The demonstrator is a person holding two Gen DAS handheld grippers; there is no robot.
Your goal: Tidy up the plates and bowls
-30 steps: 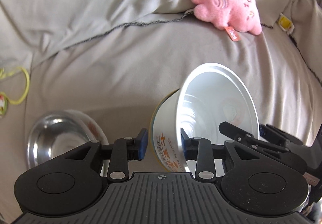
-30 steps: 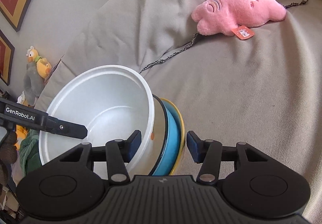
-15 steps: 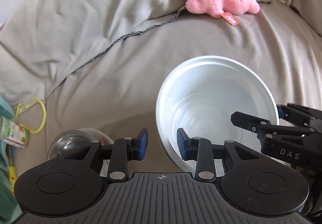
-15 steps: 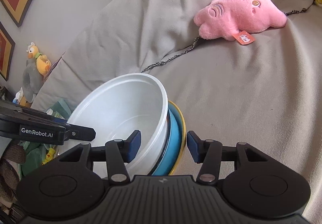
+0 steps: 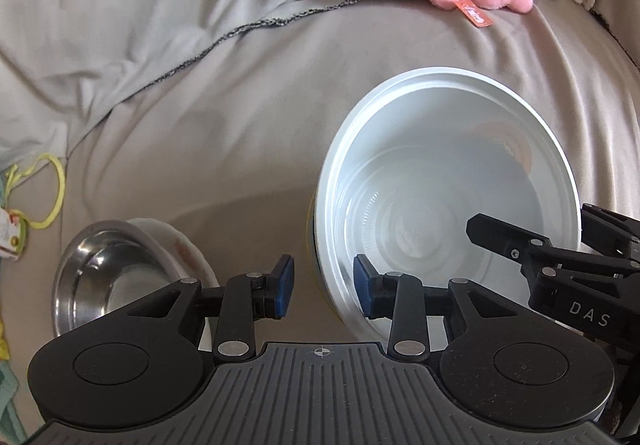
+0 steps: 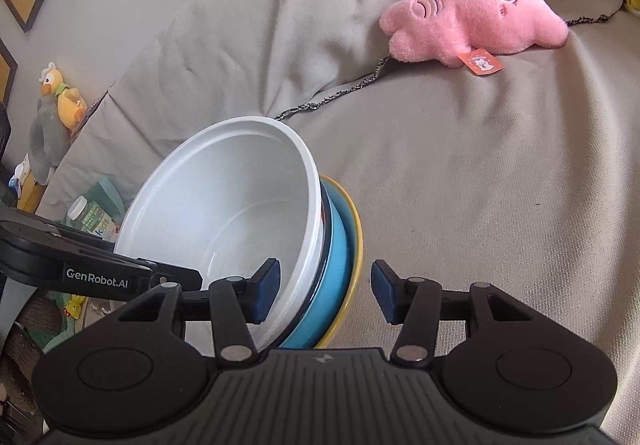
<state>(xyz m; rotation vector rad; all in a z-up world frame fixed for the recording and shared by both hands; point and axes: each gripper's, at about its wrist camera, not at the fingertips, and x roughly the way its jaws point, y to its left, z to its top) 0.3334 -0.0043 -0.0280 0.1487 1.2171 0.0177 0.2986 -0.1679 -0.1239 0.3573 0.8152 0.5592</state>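
Risk, stack slip: your left hand-held gripper (image 5: pixel 323 287) is opening astride the white bowl (image 5: pixel 448 189) rim; your right hand-held gripper (image 6: pixel 325 291) stands apart around the stacked rims, gripping nothing; soft sofa (image 6: pixel 480 185) may tip them.

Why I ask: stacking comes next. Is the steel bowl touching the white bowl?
Apart. The left wrist view shows a strip of grey sofa fabric between the steel bowl and the white bowl.

Each handheld tool is matte black plastic: a ribbed grey-black base, 2 round discs and 2 linkage arms fixed with silver rivets, ending in dark blue pads. The left tool (image 5: pixel 323 287) carries white "GenRobot.AI" lettering; the right tool (image 6: pixel 324 291) reads "DAS".
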